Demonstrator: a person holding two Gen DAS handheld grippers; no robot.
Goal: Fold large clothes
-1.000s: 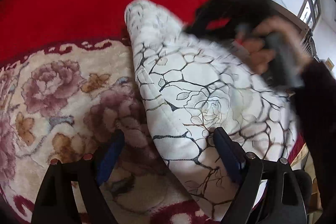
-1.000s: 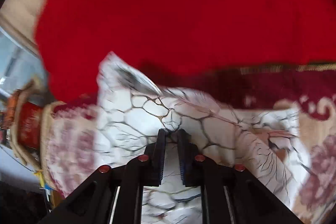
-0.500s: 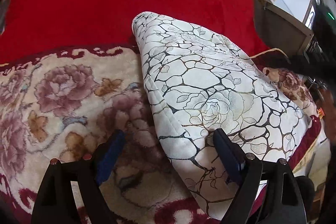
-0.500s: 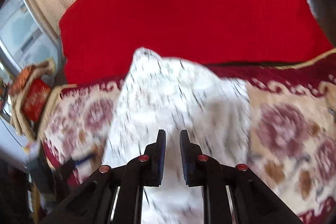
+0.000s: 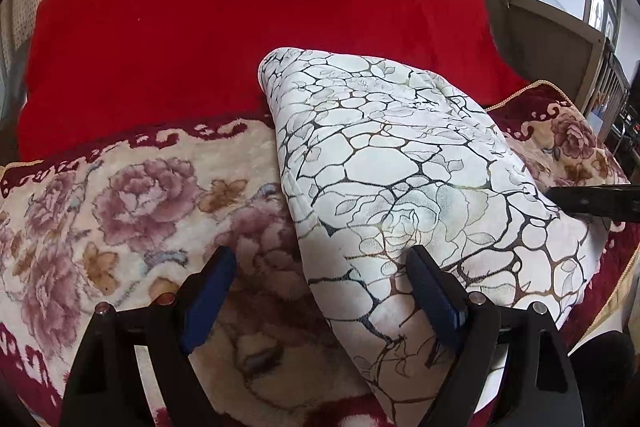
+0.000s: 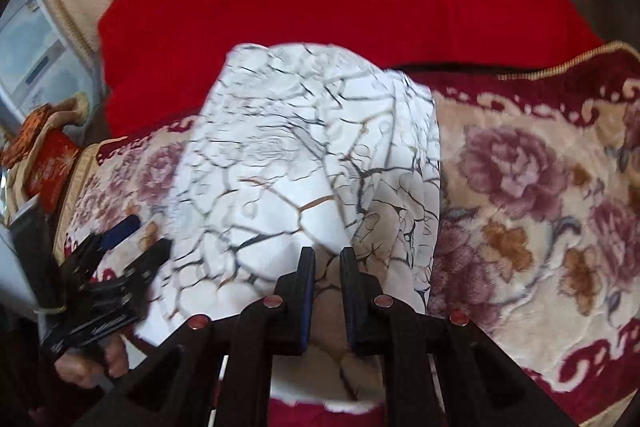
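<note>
1. Counted: one folded white garment (image 5: 404, 187) with a black crackle print, one floral blanket (image 5: 120, 211), one plain red cover (image 5: 240, 27) behind it, two tools.
2. Garment found lying flat on the floral blanket, far corner reaching onto the red cover.
3. Long axis noted running from the near edge of the blanket away toward the red cover, slightly diagonal in the left wrist view; narrow rounded corner pointed at the red cover.
4. Left edge of the garment seen as a thick folded seam; bare blanket lay open to its left and, in the right wrist view, to its right (image 6: 540, 207).
5. Left tool (image 5: 320, 291) recorded with fingers spread wide, straddling the garment's left edge: right finger over the fabric, left finger over the blanket. Contact could not be told.
6. Right tool (image 6: 326, 267) recorded with fingers close together, a narrow gap between them, over the garment's near end; nothing seen clamped. Fabric there blurred.
7. Left tool also visible at lower left of the right wrist view, beside the garment.
</note>
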